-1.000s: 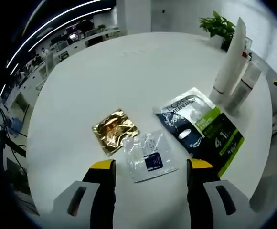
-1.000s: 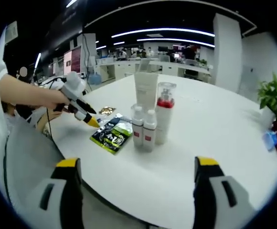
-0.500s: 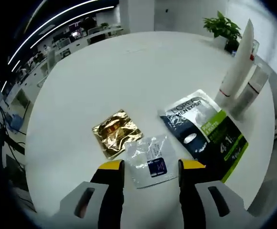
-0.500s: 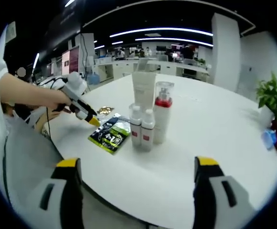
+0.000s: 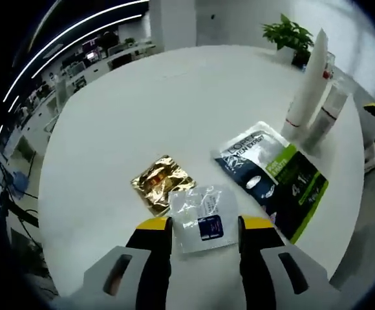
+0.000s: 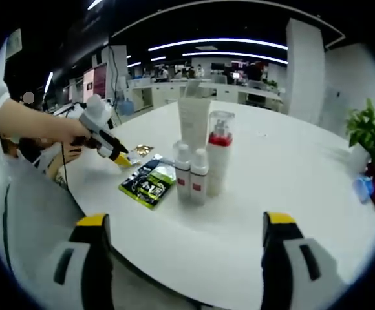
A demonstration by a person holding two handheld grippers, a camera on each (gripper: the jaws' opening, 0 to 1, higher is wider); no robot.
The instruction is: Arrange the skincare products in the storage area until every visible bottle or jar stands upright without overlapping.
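Gold foil sachet [image 5: 162,183] lies on your tabletop [image 5: 174,103], touching a clear sachet [image 5: 203,216] framed by your parted left tongs [image 5: 198,228]. Rightwards lie a dark packet [image 5: 275,177] and upright bottles [image 6: 200,165]. Your right tongs [image 6: 186,229] hang wide apart, holding nothing.

Round white table in an open office

A potted plant [image 5: 288,33] stands at the table's [image 5: 174,103] far edge; desks [image 6: 239,90] and ceiling light strips [image 6: 220,45] fill the background.
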